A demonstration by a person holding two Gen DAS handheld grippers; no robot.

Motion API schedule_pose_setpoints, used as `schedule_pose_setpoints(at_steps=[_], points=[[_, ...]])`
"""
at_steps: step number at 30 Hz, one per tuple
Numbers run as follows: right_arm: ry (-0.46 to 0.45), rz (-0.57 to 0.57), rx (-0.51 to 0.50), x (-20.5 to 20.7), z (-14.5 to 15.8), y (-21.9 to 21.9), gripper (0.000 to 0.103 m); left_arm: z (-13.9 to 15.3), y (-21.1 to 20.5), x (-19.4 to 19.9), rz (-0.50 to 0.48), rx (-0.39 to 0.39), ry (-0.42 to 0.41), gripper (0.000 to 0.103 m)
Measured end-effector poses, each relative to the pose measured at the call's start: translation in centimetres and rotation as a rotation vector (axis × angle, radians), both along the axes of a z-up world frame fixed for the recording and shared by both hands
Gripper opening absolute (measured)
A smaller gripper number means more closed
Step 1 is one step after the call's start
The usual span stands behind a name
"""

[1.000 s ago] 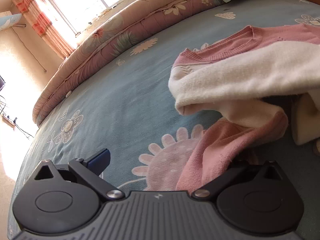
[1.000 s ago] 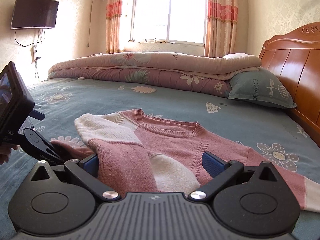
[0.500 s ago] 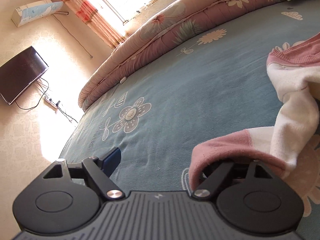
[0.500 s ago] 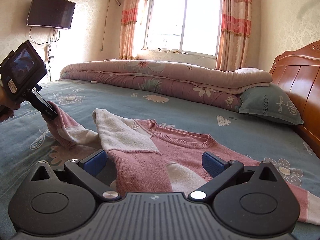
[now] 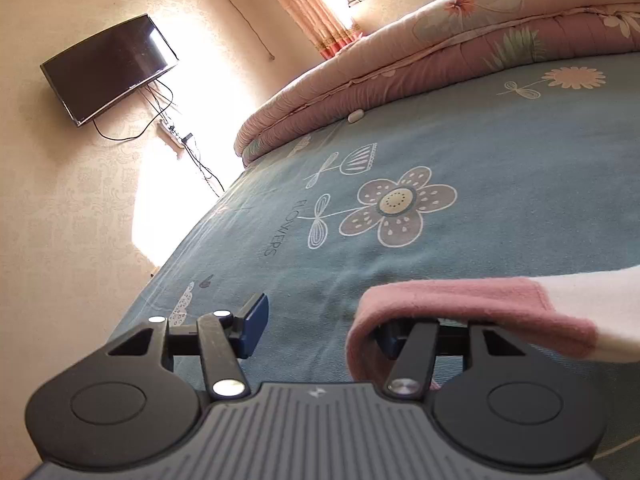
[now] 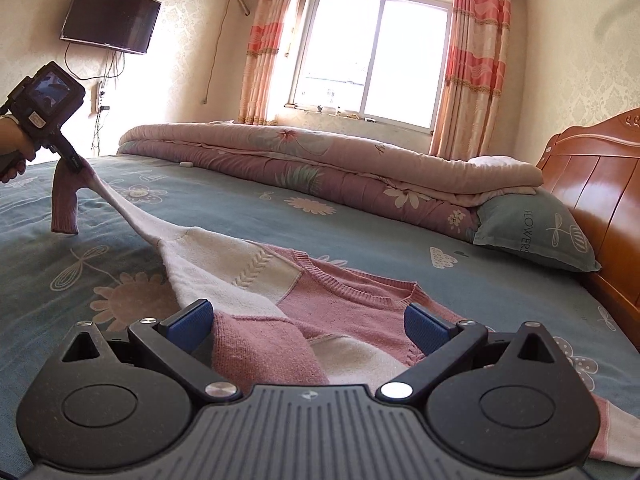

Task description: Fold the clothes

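Note:
A pink and cream knit sweater (image 6: 340, 292) lies on the blue flowered bed sheet (image 6: 240, 216). One sleeve (image 6: 132, 220) stretches out to the left, lifted off the bed by my left gripper (image 6: 70, 158), held in a hand. In the left wrist view the pink cuff (image 5: 460, 300) drapes over the right finger and hides its pad. The left gripper (image 5: 320, 330) jaws are closing, with a gap still showing beside the bare left pad (image 5: 256, 322). My right gripper (image 6: 306, 322) stands open and low over the sweater's folded sleeve, which lies between its wide-apart fingers.
A rolled pink quilt (image 6: 320, 160) runs along the far side of the bed. A blue pillow (image 6: 536, 232) rests by the wooden headboard (image 6: 600, 184). The bed's edge (image 5: 172, 264) drops away at left, below a wall TV (image 5: 108, 68).
The left gripper has swung left and up, drawing the sleeve out straight from the sweater, and its jaws have narrowed. The right gripper has stayed over the sweater.

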State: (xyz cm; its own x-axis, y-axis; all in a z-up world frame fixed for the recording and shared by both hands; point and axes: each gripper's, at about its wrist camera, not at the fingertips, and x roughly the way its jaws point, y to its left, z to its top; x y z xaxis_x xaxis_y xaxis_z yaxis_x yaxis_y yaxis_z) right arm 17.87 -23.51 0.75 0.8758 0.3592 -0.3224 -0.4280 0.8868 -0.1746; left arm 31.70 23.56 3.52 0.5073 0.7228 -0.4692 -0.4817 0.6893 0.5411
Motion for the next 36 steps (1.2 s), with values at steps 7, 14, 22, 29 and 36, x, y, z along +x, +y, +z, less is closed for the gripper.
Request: schedule_pose_setpoints(at_steps=[7,14,22,29,36], points=[[-0.002,0.0,0.006,0.3,-0.5,0.4,0.103,-0.9,3.9,-1.3,0.112,0.051,0.013,0.057],[-0.037,0.011,0.062,-0.3,0.0,0.0,0.103,-2.2,4.4,-2.6,0.07,-0.118,0.048,0.057],[-0.015,-0.008,0.12,0.5,0.3,-0.8,0.103,-2.1,-4.9,1.9,-0.248,-0.309,0.051,0.057],[-0.014,-0.031,0.115,0.7,0.2,-1.3,0.103,-3.2,-13.9,6.9,-0.432,-0.474,0.044,0.057],[-0.026,-0.082,0.096,1.1,0.5,-2.4,0.103,-3.2,-19.7,4.1,-0.621,-0.604,0.072,0.058]])
